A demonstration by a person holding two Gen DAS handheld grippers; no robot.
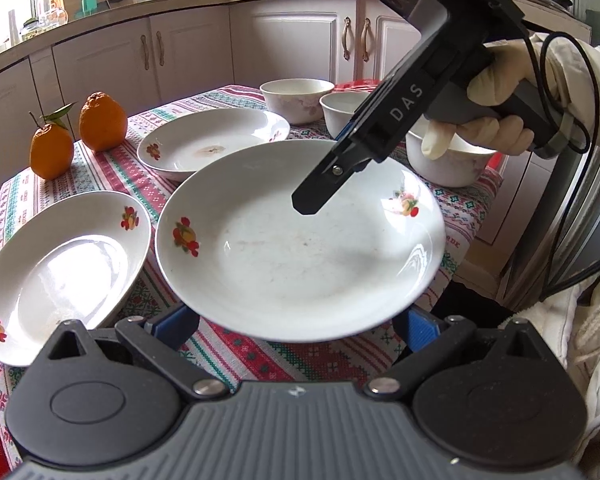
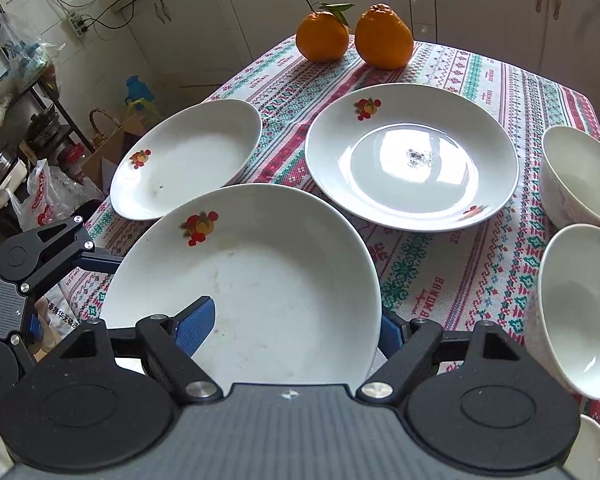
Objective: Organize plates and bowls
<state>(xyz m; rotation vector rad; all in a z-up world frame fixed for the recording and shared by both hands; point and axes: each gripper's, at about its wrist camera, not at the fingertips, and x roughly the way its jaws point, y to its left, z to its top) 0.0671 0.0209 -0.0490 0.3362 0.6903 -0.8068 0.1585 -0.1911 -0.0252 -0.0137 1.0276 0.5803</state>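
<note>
A white plate with fruit prints (image 1: pixel 300 248) (image 2: pixel 268 280) hangs tilted a little above the patterned tablecloth (image 2: pixel 440 272). My right gripper (image 2: pixel 292 328) (image 1: pixel 312 204) is shut on its rim, one blue pad (image 2: pixel 196 324) inside the plate and the other under the edge. My left gripper (image 1: pixel 298 326) stands open at the opposite rim, its blue fingers (image 1: pixel 176 324) wide apart and their tips hidden beneath the plate. Two more fruit-print plates (image 2: pixel 188 160) (image 2: pixel 412 156) lie on the cloth. White bowls (image 2: pixel 580 176) (image 2: pixel 576 308) stand at the side.
Two oranges (image 2: pixel 322 36) (image 2: pixel 384 36) sit at the table's far corner. A third bowl (image 1: pixel 448 160) stands under a gloved hand (image 1: pixel 492 92) that holds the right gripper. Kitchen cabinets (image 1: pixel 180 52) ring the table, and bags and pots (image 2: pixel 40 192) clutter the floor beside it.
</note>
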